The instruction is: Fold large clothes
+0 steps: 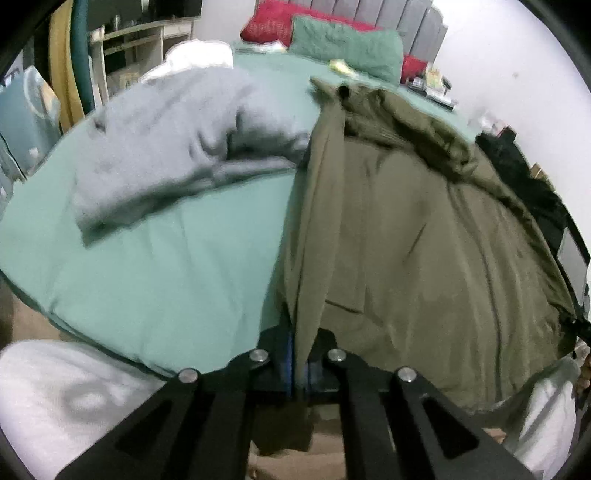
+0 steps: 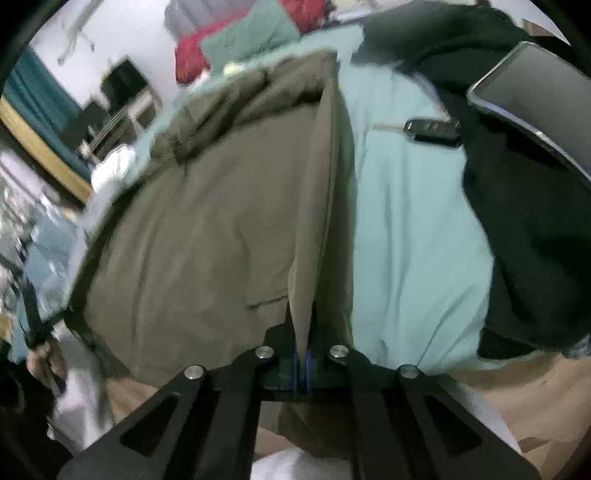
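Between my left jaws, a pinched ridge of the olive garment (image 1: 406,240) rises straight up from my left gripper (image 1: 301,363), whose blue pads are pressed together on the cloth. From that pinch the fold runs away ahead of the jaws toward the garment's bunched far end. To the right of my left jaws the rest of the olive cloth lies spread over the green bedsheet (image 1: 166,266); to their left the sheet is bare, and farther ahead on that side lies a crumpled grey garment (image 1: 177,147). Far ahead are a green pillow (image 1: 343,46) and a red pillow (image 1: 273,20).

My right gripper (image 2: 303,363) is likewise clamped on the olive garment's edge, a thin peak of cloth standing up out of its closed jaws. The garment spreads to the left of these jaws; to their right is bare sheet, then a black garment (image 2: 535,229). Ahead and right of the jaws a dark key fob (image 2: 432,129) rests on the sheet, with a tablet (image 2: 535,96) beyond it on the black cloth.
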Demonstrator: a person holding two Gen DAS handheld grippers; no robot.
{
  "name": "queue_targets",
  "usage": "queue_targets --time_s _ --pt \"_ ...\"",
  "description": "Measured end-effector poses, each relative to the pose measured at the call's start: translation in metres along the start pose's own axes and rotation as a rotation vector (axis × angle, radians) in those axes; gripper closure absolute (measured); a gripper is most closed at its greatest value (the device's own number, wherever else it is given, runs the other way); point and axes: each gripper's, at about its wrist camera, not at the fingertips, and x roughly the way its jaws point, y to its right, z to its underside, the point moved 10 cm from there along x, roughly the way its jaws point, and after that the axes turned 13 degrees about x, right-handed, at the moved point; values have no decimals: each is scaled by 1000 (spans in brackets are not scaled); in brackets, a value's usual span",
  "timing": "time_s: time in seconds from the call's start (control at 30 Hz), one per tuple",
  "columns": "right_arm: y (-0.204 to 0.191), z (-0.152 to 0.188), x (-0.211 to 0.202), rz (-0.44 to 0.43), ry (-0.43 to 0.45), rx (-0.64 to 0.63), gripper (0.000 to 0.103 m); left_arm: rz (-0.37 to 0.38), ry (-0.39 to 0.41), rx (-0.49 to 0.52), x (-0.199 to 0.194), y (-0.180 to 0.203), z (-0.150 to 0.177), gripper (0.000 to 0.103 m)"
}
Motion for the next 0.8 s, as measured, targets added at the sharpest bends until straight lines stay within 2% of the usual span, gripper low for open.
queue_targets --time_s 0.07,0.17,0.43,0.6,0.8 --pt "-4 -2 -19 -60 32 32 101 7 42 5 -17 -1 -7 101" --pt "-17 -7 -46 -128 75 48 101 57 91 -25 -44 1 -18 101" --pt "-55 -12 -122 -262 176 39 101 146 230 -63 -118 16 -51 101" --pt "-70 -8 -173 -344 234 58 101 152 285 -43 -166 23 -57 101" --pt "-86 2 -229 -402 312 43 101 118 329 -12 -217 22 -66 101"
